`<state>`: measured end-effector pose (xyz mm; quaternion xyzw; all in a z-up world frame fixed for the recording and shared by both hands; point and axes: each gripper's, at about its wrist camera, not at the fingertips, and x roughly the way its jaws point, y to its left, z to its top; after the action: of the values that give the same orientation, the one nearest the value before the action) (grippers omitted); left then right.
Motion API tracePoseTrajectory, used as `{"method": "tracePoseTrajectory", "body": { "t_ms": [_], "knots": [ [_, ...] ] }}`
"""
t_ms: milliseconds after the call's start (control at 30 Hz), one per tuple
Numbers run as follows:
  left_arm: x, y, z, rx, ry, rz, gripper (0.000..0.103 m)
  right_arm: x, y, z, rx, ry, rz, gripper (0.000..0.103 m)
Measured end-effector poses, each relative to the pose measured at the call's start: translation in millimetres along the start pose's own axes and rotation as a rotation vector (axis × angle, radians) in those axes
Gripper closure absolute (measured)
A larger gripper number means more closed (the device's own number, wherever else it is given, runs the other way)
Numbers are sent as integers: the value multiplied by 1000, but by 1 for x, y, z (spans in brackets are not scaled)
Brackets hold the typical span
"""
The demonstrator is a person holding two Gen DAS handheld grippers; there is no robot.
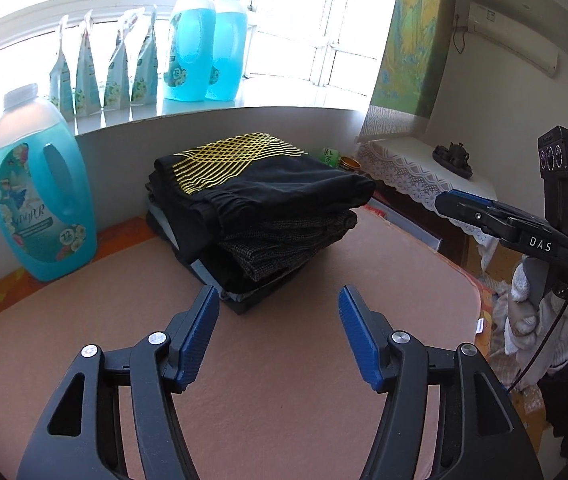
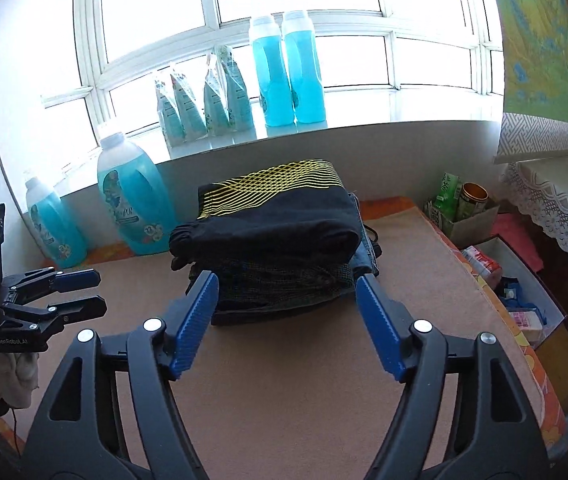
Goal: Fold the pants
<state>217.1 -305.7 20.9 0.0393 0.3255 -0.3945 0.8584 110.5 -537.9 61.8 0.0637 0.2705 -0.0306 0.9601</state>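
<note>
With the black yellow-striped pants (image 1: 259, 184) folded atop the stack near the bench's (image 1: 284, 400) far edge, both the left gripper (image 1: 279, 334) and right gripper (image 2: 287, 320), jaws spread empty, should probably back off level without snagging it.

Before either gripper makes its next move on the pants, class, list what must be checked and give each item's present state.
1. Left gripper open and holding nothing: ok.
2. Right gripper open and holding nothing: ok.
3. Black pants with yellow pattern folded on top of the stack: ok.
4. Stack of folded clothes squarely aligned: not ok, the lower layers stick out unevenly.
5. Big blue detergent bottle apart from the stack: ok.
6. More pants waiting to be folded: cannot tell.
</note>
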Motion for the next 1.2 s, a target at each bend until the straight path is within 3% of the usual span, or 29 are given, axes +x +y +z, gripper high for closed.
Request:
{"method": "tracePoseTrajectory", "body": {
  "t_ms": [100,167,200,233,333,433,767,1200],
  "knots": [
    [-16,-3,-12,-24,-19,8,40,-19,14,-10,8,-28,-13,20],
    [-26,-5,-19,-35,-22,6,39,-29,25,-18,1,-38,-37,11],
    [-31,-6,-23,-37,-21,3,39,-35,31,-23,-8,-50,-58,1],
    [-35,-7,-27,-37,-23,6,39,-41,37,-27,-21,-68,-80,0],
    [-49,-12,-39,-29,-27,23,38,-55,54,-39,-50,-88,-131,0],
    [-59,-17,-52,-30,-26,54,26,-64,67,-49,-52,-81,-130,0],
    [-86,-13,-87,-89,-16,152,25,-89,96,-79,-39,-102,-164,0],
    [-114,-19,-110,-135,-56,172,25,-104,99,-100,5,-113,-173,0]
  ]
}}
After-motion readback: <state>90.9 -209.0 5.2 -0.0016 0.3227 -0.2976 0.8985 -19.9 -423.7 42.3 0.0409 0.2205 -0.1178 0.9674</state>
